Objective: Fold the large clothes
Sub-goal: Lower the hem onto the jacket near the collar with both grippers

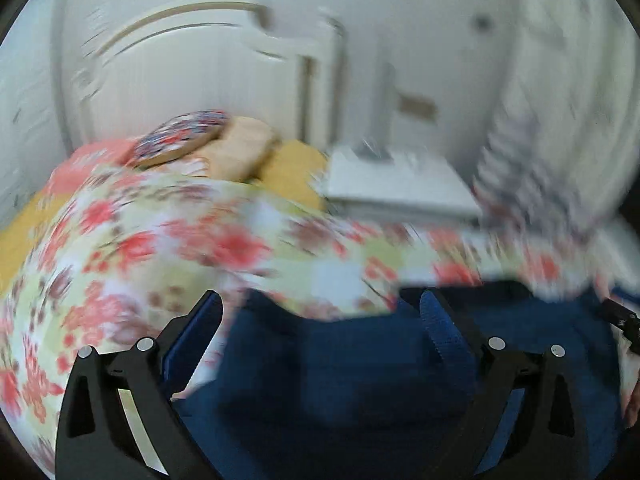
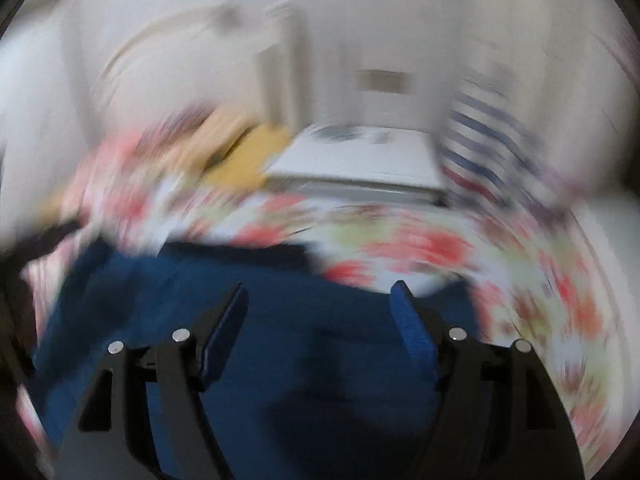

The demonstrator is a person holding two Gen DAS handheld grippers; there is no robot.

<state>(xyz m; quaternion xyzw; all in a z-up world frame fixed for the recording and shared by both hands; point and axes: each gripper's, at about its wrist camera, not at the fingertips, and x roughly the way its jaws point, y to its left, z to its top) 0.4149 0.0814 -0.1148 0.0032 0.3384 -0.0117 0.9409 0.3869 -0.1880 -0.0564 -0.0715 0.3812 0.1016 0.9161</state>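
Note:
A dark blue garment point(image 1: 340, 380) lies spread on a floral bedspread point(image 1: 120, 248), filling the lower middle of both blurred wrist views. My left gripper point(image 1: 322, 304) hangs over it with its blue-padded jaws wide apart and nothing between them. In the right wrist view the same blue garment point(image 2: 300, 320) lies under my right gripper point(image 2: 320, 296), whose jaws also stand apart with only cloth below them. The right gripper's tip point(image 1: 622, 318) peeks in at the right edge of the left wrist view.
Pillows point(image 1: 224, 144) and a yellow sheet point(image 1: 296, 168) lie at the head of the bed by a white headboard point(image 1: 180, 64). A white bedside table point(image 1: 396, 188) stands beyond, next to a striped cloth point(image 1: 524, 168). The floral bedspread point(image 2: 520, 280) surrounds the garment.

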